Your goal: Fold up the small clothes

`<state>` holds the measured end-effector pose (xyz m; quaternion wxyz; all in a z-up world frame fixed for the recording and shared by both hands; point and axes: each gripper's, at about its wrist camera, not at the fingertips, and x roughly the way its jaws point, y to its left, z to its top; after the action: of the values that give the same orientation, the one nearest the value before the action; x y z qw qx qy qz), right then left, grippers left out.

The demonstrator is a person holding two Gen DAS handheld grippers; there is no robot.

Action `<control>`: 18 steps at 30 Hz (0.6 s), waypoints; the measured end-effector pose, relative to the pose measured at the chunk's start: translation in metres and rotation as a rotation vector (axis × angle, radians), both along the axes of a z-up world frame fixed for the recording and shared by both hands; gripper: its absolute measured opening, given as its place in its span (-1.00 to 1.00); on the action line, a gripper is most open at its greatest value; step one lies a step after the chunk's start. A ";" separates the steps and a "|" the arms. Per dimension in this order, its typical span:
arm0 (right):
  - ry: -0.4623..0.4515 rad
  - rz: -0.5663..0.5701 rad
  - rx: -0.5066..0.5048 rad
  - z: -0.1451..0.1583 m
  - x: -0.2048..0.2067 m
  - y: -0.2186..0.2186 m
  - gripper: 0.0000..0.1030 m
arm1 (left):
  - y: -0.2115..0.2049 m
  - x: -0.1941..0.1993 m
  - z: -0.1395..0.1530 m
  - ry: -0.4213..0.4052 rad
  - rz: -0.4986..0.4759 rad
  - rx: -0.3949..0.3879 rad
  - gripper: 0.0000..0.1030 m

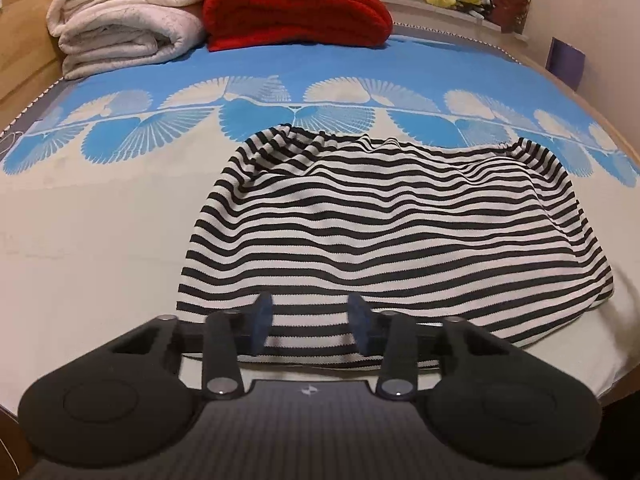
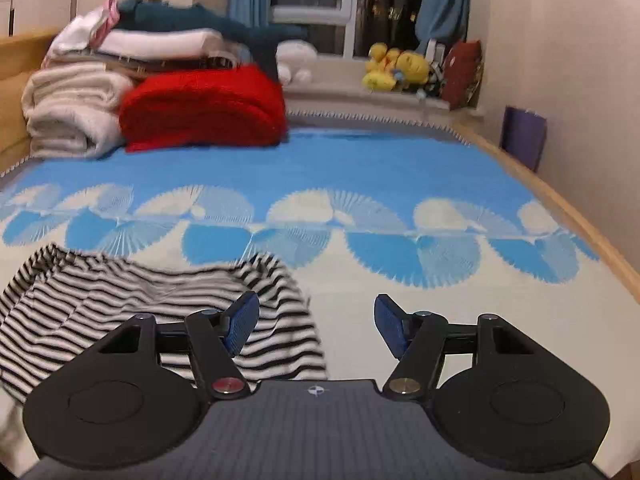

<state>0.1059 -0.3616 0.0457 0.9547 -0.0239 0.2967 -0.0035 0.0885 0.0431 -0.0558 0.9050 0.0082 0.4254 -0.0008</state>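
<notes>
A black-and-white striped garment (image 1: 392, 232) lies rumpled on the bed, its far edge bunched up. In the right wrist view it (image 2: 120, 312) lies at the lower left. My left gripper (image 1: 310, 320) is open, its blue pads just above the garment's near edge, holding nothing. My right gripper (image 2: 316, 320) is open and empty; its left finger is over the garment's right edge and its right finger is over bare bedspread.
The bedspread (image 1: 100, 220) is cream with a blue fan pattern. At the bed's far left lie folded white blankets (image 1: 124, 20) and a red blanket (image 1: 296, 8). Yellow plush toys (image 2: 396, 66) sit on the windowsill. The bed's wooden edge (image 2: 560, 200) runs along the right wall.
</notes>
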 end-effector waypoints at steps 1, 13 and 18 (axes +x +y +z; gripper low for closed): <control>-0.002 -0.001 0.003 0.000 -0.002 -0.003 0.28 | 0.001 0.001 0.000 0.002 0.004 -0.004 -0.24; 0.010 -0.033 0.060 0.000 -0.008 -0.036 0.28 | 0.013 0.010 -0.003 0.023 0.061 -0.110 -0.46; 0.020 -0.020 0.034 -0.001 -0.009 -0.037 0.28 | 0.050 0.021 -0.018 0.107 0.192 -0.234 -0.46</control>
<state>0.0967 -0.3981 0.0443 0.9519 -0.0048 0.3063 -0.0076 0.1091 0.0927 -0.0741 0.8718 -0.1380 0.4686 0.0354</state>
